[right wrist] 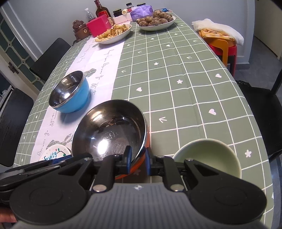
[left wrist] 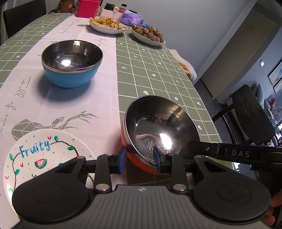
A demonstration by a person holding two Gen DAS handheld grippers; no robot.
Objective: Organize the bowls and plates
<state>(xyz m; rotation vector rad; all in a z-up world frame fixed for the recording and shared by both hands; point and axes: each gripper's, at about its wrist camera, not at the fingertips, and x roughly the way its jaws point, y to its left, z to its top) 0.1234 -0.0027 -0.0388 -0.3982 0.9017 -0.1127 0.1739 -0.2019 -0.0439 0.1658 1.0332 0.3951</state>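
An orange bowl [left wrist: 158, 126] with a steel inside sits tilted near the table's front edge. My left gripper [left wrist: 140, 158] straddles its near rim, one blue pad outside the wall and one inside, standing loosely apart. My right gripper [right wrist: 138, 158] is shut on the rim of the orange bowl [right wrist: 109, 130] at another spot. A blue bowl [left wrist: 70, 58] with a steel inside stands farther back on the white runner. A white "Fruity" plate [left wrist: 44, 151] lies at the front left. A pale green bowl [right wrist: 208, 156] rests to the right of my right gripper.
Two white dishes of food [left wrist: 107, 24] [left wrist: 148, 35] stand at the far end with a pink box [left wrist: 88, 8] and jars. Black chairs [left wrist: 252, 114] [right wrist: 51, 56] flank the table. Stacked stools [right wrist: 223, 47] with cloth stand off its right edge.
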